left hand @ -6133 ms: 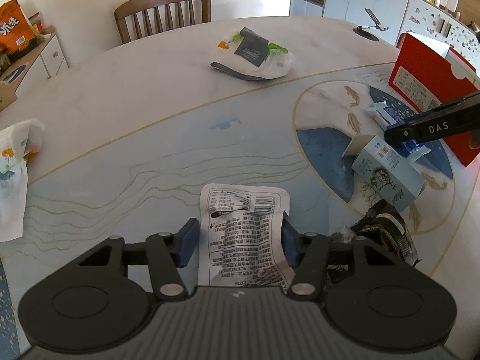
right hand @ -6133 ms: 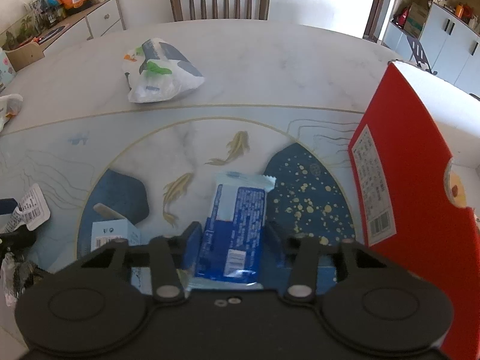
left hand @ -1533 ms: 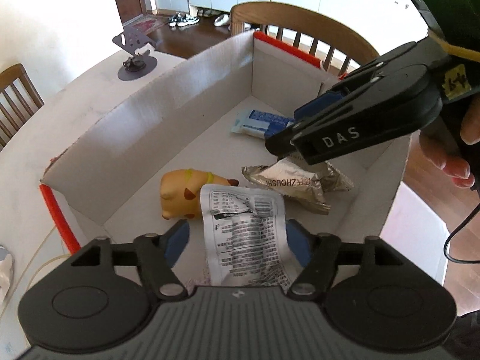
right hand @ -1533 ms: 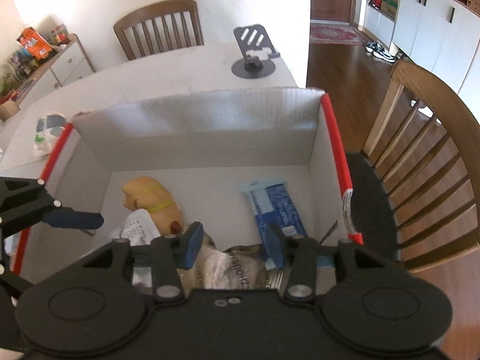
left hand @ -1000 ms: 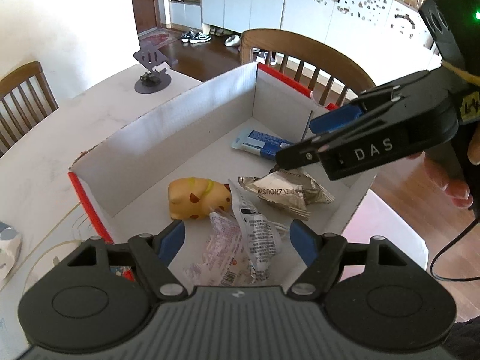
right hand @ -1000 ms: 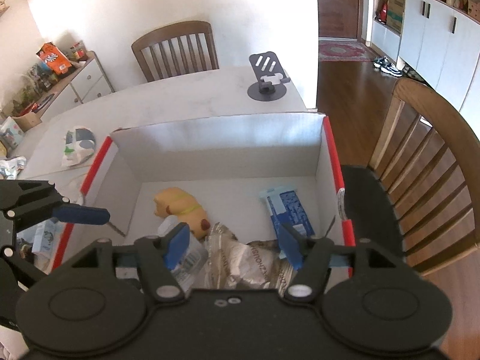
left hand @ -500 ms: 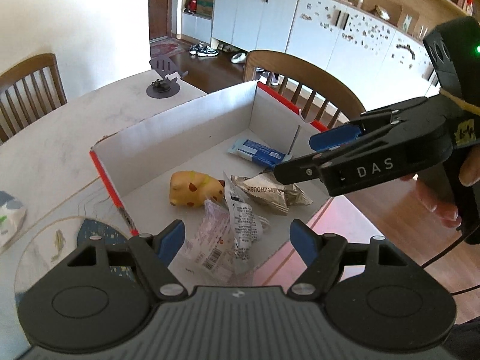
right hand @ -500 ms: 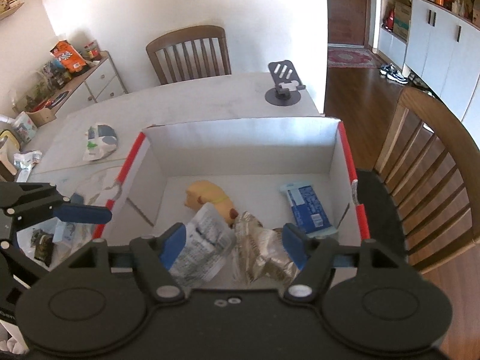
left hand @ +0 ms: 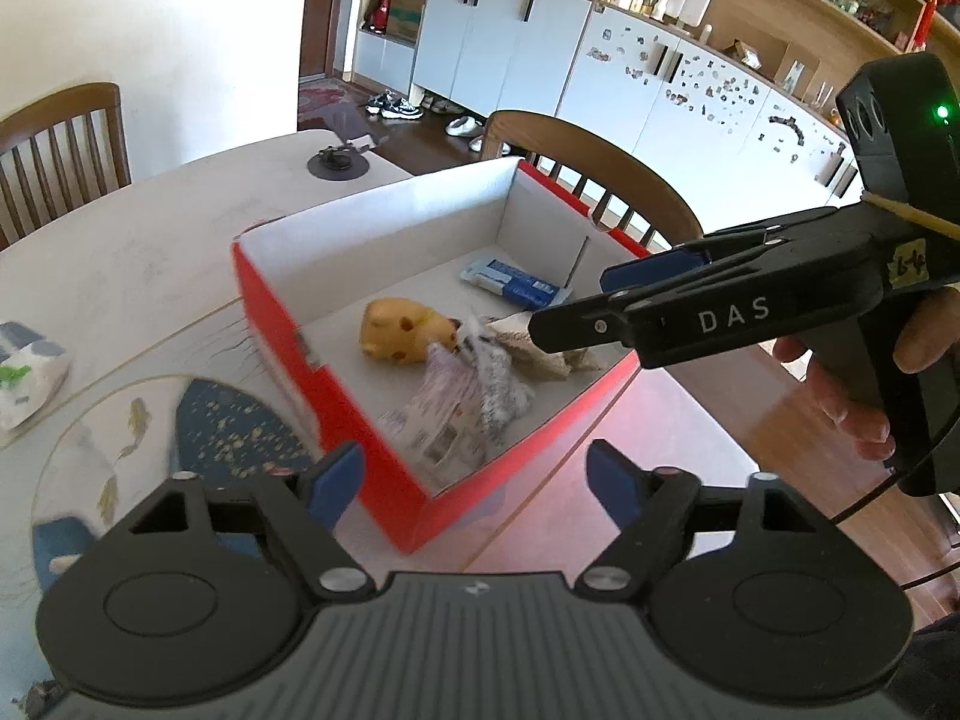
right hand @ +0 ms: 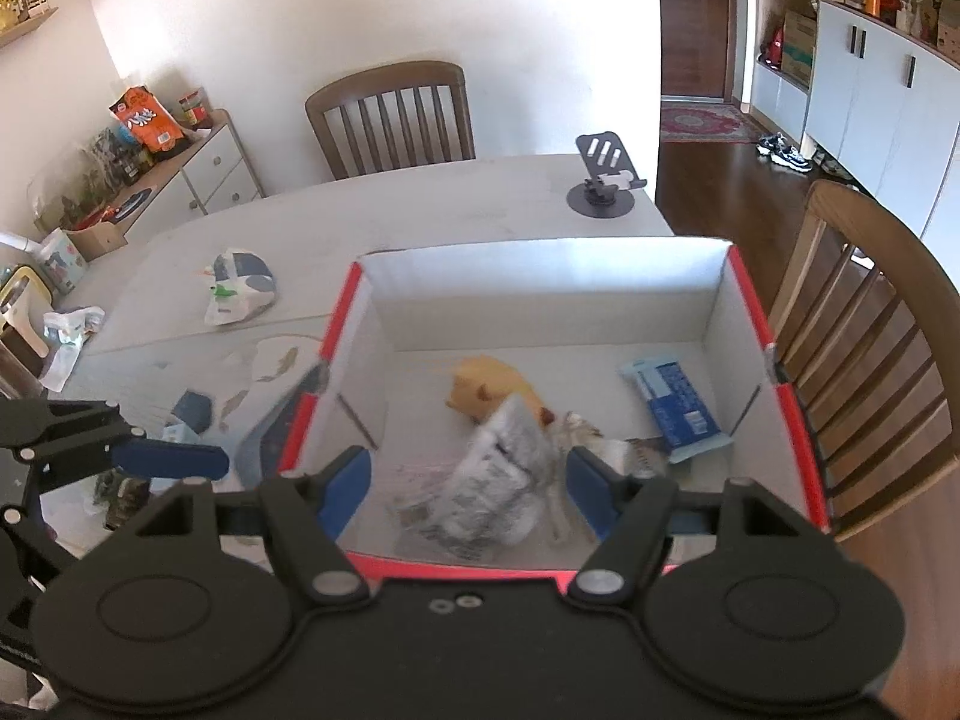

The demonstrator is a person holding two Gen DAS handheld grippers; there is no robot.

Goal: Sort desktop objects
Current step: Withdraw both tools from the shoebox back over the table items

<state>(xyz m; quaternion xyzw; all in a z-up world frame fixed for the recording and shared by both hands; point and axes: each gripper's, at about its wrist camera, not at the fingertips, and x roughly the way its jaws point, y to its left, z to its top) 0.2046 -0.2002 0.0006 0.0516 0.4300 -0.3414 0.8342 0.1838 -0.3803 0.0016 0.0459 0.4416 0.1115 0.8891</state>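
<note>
Red cardboard box [right hand: 744,294] sitting on bench [right hand: 420,204], holding crinkled printed pouch [right hand: 498,480], glossy blue wrapper [right hand: 678,408], yellow toy [right hand: 480,390]; left tool [left hand: 474,480] and right tool [right hand: 468,474] hovering, both spread apart, empty.

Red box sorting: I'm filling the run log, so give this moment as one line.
left hand-held gripper: open, empty | right hand-held gripper: open, empty | red box: holds yellow toy, blue packet, white packet

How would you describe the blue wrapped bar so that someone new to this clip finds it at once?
Start at the red box with white inner walls at the table's edge, beside a wooden chair. On its floor, against the wall nearest that chair, lies the blue wrapped bar. It is the only flat blue packet there; the yellow toy and crumpled wrappers lie apart from it.
</note>
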